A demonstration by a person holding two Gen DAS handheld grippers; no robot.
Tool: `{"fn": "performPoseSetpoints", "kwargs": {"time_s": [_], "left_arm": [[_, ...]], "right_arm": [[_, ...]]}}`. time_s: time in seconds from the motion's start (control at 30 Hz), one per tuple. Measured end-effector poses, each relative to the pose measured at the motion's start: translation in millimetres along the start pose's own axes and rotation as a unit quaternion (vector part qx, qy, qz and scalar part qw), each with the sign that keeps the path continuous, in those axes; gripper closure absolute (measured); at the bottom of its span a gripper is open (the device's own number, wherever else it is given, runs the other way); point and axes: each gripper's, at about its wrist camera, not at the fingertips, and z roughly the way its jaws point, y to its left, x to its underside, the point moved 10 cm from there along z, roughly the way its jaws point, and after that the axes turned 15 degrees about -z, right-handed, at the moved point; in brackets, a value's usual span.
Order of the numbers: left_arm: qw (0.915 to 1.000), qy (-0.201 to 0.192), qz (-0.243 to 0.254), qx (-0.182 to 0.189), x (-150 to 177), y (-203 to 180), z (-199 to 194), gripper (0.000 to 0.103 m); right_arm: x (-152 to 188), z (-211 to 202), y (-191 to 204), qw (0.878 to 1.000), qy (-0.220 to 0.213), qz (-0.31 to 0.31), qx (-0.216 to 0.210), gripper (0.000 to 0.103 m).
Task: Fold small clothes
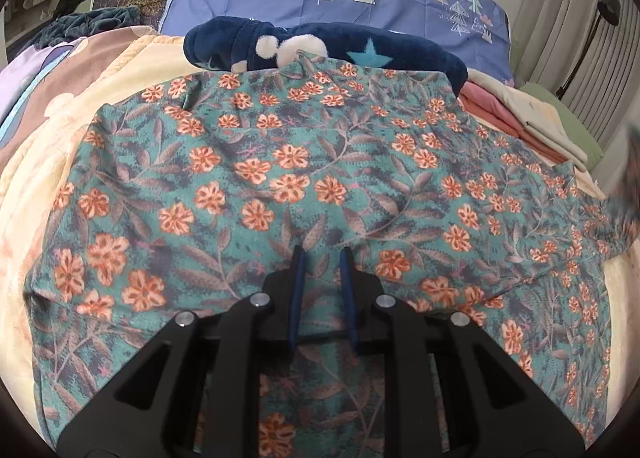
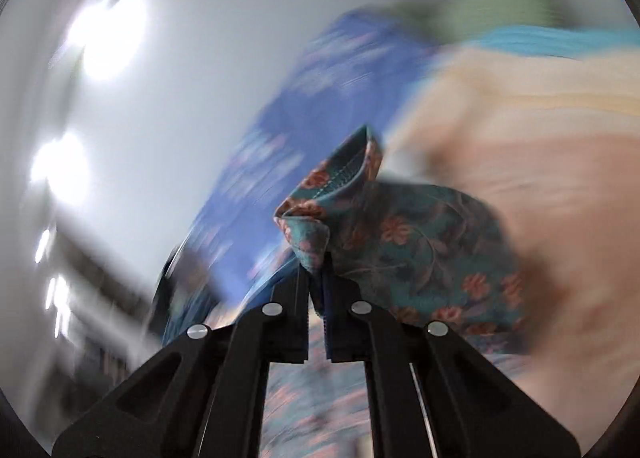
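Fingers of right gripper [image 2: 316,270] pinch floral garment [image 2: 400,234]; left gripper [image 1: 323,254] slightly parted above it.

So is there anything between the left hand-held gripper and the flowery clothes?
No. The left hand-held gripper hangs right over the flowery garment, its fingers slightly apart, with nothing visible in between.

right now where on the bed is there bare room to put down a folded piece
Bare cream blanket shows left of the floral garment, between it and the lilac bedding at the left edge. A thin strip shows at the far right edge. Crowded: the navy plush garment lies behind the floral one, and a folded stack fills the back right.
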Motion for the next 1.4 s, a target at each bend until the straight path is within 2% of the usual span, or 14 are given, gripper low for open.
{"fn": "performPoseSetpoints", "kwargs": {"time_s": [0.13, 0.27, 0.4, 0.47, 0.57, 0.7, 0.73, 0.77, 0.83, 1.0, 1.07, 1.17, 1.27, 1.4], "left_arm": [[0.9995, 0.003, -0.022, 0.024, -0.9, 3.8, -1.7, 0.084], [0.9974, 0.008, -0.048, 0.054, -2.1, 7.6, -3.8, 0.084], [0.9914, 0.014, -0.076, 0.105, -3.7, 2.9, -12.5, 0.067], [0.9826, 0.027, -0.097, 0.156, -3.8, -9.4, -20.7, 0.042], [0.9682, 0.075, -0.109, 0.212, -1.3, -36.8, -23.2, 0.032], [0.9707, 0.109, -0.098, 0.190, -4.7, -61.3, -6.3, 0.028], [0.9723, 0.115, -0.094, 0.181, -4.6, -64.6, -0.5, 0.029], [0.9737, 0.123, -0.091, 0.169, -4.6, -67.4, 5.9, 0.045], [0.9712, 0.148, -0.081, 0.169, -2.6, -78.9, 17.0, 0.099], [0.9771, 0.078, -0.028, 0.196, -44.7, -118.2, -29.1, 0.100], [0.9760, 0.036, -0.014, 0.214, -70.4, -129.4, -62.3, 0.100], [0.9750, -0.016, 0.002, 0.222, -104.2, -127.2, -110.1, 0.099], [0.9800, -0.059, 0.006, 0.190, -125.0, -95.2, -135.1, 0.099], [0.9900, -0.072, -0.026, 0.118, -130.3, -22.1, -127.6, 0.099]], "right_arm": [[88.9, 99.3, 107.0, 0.985, 0.129, -0.086, -0.080, 0.098], [178.1, 151.4, 122.3, 0.965, 0.235, -0.083, -0.076, 0.098], [214.8, 151.1, 125.4, 0.956, 0.267, -0.097, -0.069, 0.098], [214.6, 151.9, 122.5, 0.955, 0.263, -0.121, -0.065, 0.098], [222.9, 147.5, 128.8, 0.950, 0.261, -0.157, -0.065, 0.095], [230.8, 151.4, 130.3, 0.943, 0.269, -0.184, -0.063, 0.094], [228.9, 154.6, 121.9, 0.943, 0.271, -0.184, -0.064, 0.093], [227.4, 153.6, 120.5, 0.942, 0.273, -0.184, -0.064, 0.092], [224.4, 143.4, 119.7, 0.939, 0.280, -0.186, -0.070, 0.090], [206.8, 108.1, 100.0, 0.939, 0.259, -0.214, -0.076, 0.089], [200.5, 102.5, 82.2, 0.940, 0.253, -0.223, -0.043, 0.089], [191.6, 102.6, 30.0, 0.951, 0.252, -0.169, 0.060, 0.089], [197.3, 103.5, 12.3, 0.958, 0.253, -0.118, 0.060, 0.095], [199.1, 101.2, 16.3, 0.957, 0.247, -0.136, 0.065, 0.093]]}}
